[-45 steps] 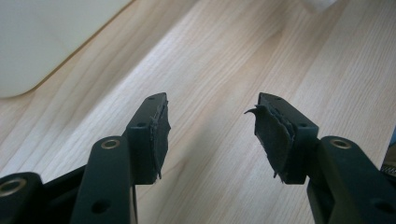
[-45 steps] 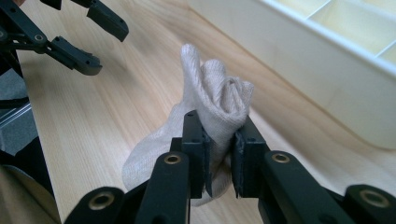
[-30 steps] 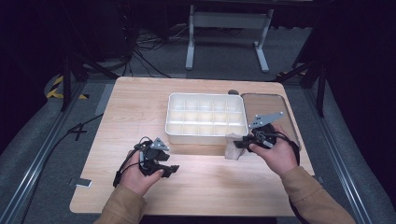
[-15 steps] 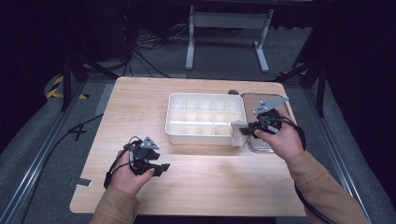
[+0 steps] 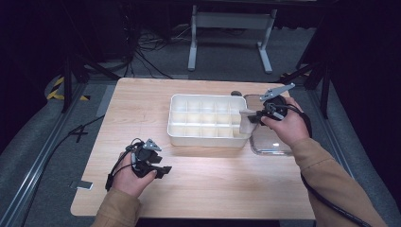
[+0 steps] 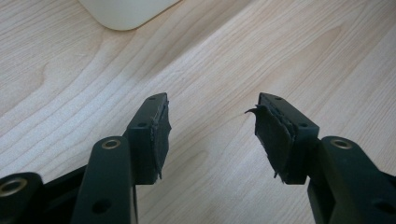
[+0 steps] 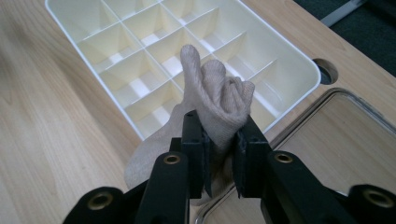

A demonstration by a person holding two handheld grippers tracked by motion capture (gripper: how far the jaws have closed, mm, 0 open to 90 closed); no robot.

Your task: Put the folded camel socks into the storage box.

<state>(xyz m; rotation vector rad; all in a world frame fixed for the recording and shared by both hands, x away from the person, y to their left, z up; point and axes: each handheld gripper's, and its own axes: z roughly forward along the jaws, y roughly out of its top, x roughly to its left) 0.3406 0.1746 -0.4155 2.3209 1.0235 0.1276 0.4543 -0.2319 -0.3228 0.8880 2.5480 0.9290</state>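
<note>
Right gripper [image 7: 219,154] clamped on a bunched beige sock [image 7: 212,107], held above the right end of the white divided organiser tray [image 5: 176,135], just beside the clear lid [image 5: 269,144] on the wooden table [image 5: 142,101]. Left gripper [image 6: 210,135] parked low over bare tabletop near the tray's front corner, jaws wide apart with nothing between them, having just been closing slightly. Pads worn and frayed. No readable writing or brand seen anywhere.

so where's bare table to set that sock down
Bare wood lies left of the white divided tray, up to the table's far left corner, and along the near edge between both arms. It is crowded on the right: the right tongs hold the sock by the clear lid.
</note>
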